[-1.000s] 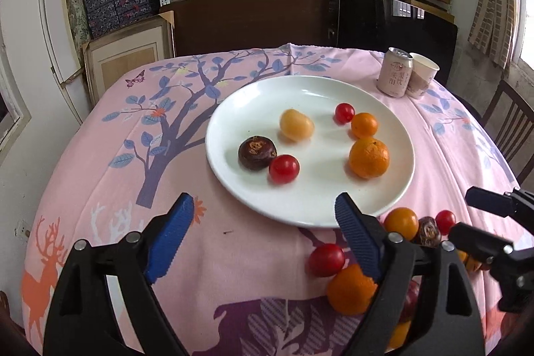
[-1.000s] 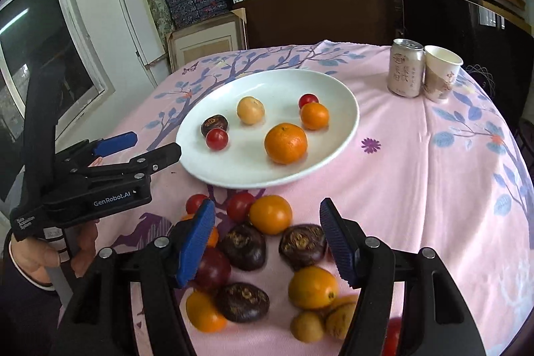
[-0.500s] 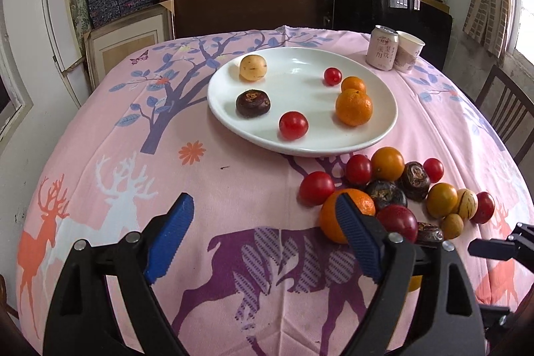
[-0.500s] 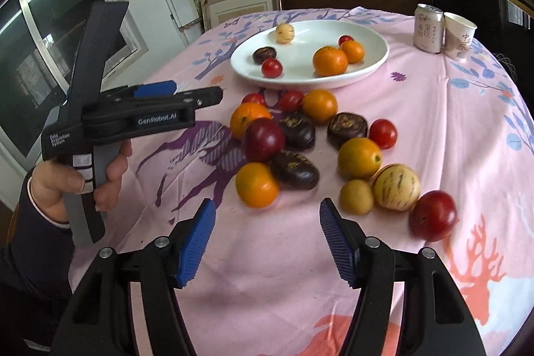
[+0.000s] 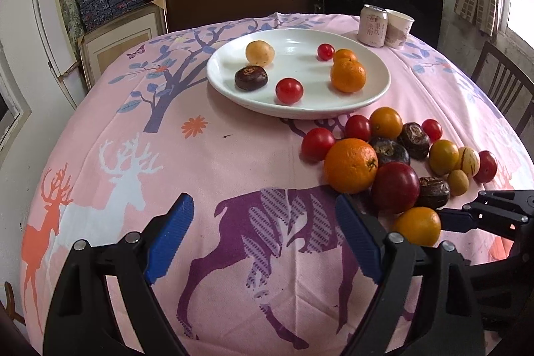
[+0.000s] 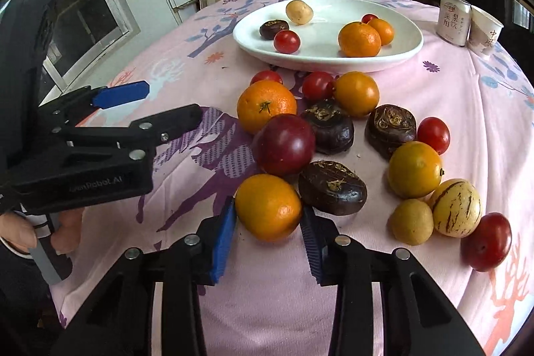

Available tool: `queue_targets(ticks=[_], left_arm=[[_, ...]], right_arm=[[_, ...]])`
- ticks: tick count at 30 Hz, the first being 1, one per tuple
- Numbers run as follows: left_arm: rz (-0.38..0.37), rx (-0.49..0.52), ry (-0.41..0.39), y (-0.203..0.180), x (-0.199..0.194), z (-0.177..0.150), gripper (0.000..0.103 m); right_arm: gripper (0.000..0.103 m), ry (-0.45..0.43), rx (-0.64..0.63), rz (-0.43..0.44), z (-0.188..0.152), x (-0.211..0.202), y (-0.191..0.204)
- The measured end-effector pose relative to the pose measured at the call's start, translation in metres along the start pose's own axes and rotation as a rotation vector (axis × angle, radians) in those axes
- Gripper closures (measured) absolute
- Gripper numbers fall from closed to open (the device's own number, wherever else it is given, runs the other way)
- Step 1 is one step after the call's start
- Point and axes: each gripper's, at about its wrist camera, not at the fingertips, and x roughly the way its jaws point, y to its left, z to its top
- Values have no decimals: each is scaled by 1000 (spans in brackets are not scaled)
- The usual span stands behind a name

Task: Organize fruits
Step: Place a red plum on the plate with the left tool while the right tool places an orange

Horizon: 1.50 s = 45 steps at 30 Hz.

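Observation:
A white plate (image 5: 377,89) (image 6: 410,47) holds several fruits: an orange (image 6: 359,39), cherry tomatoes, a dark water chestnut and a yellow fruit. A loose pile of fruit lies on the cloth in front of it. My right gripper (image 6: 268,234) is shut on a small orange (image 6: 268,207) (image 5: 417,226) at the near edge of the pile, next to a dark chestnut (image 6: 332,187) and a dark red fruit (image 6: 283,144). My left gripper (image 5: 263,239) (image 6: 150,102) is open and empty above the cloth, left of the pile.
A drink can (image 5: 373,25) (image 6: 454,19) and a paper cup (image 5: 397,28) (image 6: 484,30) stand behind the plate. A chair (image 5: 504,89) is at the right. Shelves, boxes and a dark cabinet are behind the round table with the pink cloth (image 5: 133,162).
Both grippers drew back from the plate toward the near edge. My right gripper then came down and closed on the small orange. My left gripper stayed open.

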Motion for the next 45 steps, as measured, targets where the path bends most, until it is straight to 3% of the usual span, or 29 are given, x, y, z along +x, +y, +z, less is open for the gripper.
queue_targets(ticks=[8,15,22,23,26,32,34,35,41,45], left_arm=[[-71,61,31,-35,0,2,19],[-92,71,39,-60,-16,-6,19],[-142,130,22,-82,-29,-16,19],[-140,154,25,-87,-26,-18,21],[-154,184,78,-96,-6,-20,45],[-165,129,108,-92,22,-9,49],[-194,111,110,-90,25,-6,55],[-217,101,108,-89,25,-5,63],[-222,97,84,-84,11,-10,64],[-214,104,16,-69,-18,-6,64]], right_arm=[[64,-137,114,134,-13,-45,-42],[64,-205,224,135,-17,-60,-81],[64,-234,212,163,-21,-70,-82],[64,-233,213,165,-21,-70,-81],[64,-236,217,166,-23,-72,-81],[64,-218,229,165,-23,-66,-83],[64,-218,227,164,-23,-65,-83],[64,-218,227,165,-23,-65,-83],[64,-234,233,148,-24,-64,-84],[64,-277,223,105,-22,-73,-77]])
